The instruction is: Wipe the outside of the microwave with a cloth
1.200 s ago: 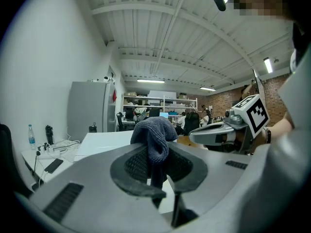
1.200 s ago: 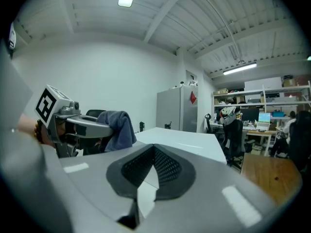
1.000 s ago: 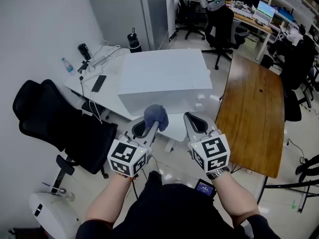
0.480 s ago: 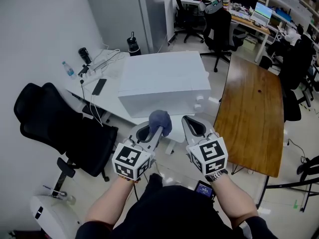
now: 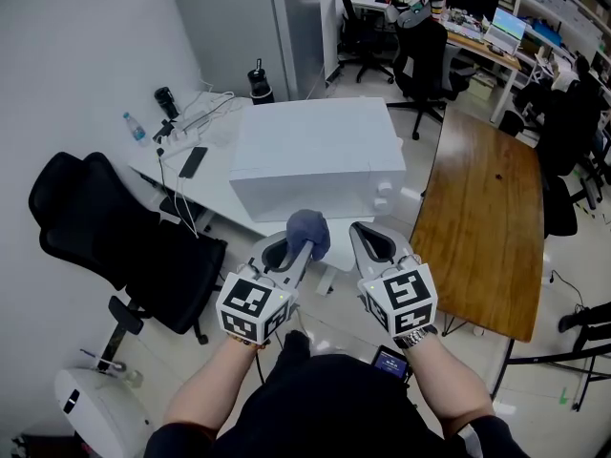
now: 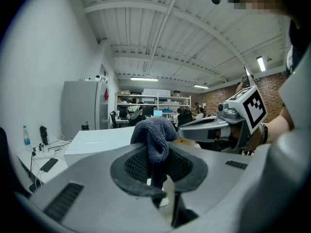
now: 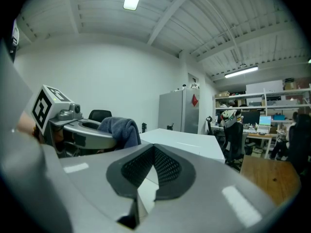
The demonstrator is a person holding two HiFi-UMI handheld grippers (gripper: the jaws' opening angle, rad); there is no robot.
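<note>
Against the back wall stands a tall grey cabinet (image 5: pixel 234 27), and off to the right lies a long wooden table (image 5: pixel 482 227) with dark office chairs beyond it. Left of that table is a white surface (image 5: pixel 212 194) that carries the microwave (image 5: pixel 315 156), a plain white box with its front turned toward the person and two pale knobs at the front's right end. A black office chair (image 5: pixel 105 232) sits at the near left corner of the surface. Nearer the person, both tongs are held up side by side in front of the microwave and apart from it, each pointing roughly level toward its front. The left tongs (image 5: pixel 286 256) are closed on the cloth (image 5: pixel 308 232), a blue-grey rag pinched between the pads, with its bunched top rising above the tips and a dark tail hanging below. The right tongs (image 5: pixel 374 241) hold nothing, their pads meeting at the tips. On the bare part of the surface left of the microwave lie a dark phone (image 5: pixel 192 161), some cables and a small clear bottle (image 5: pixel 134 127), and a black flask (image 5: pixel 259 81) stands at the far edge behind the microwave.
</note>
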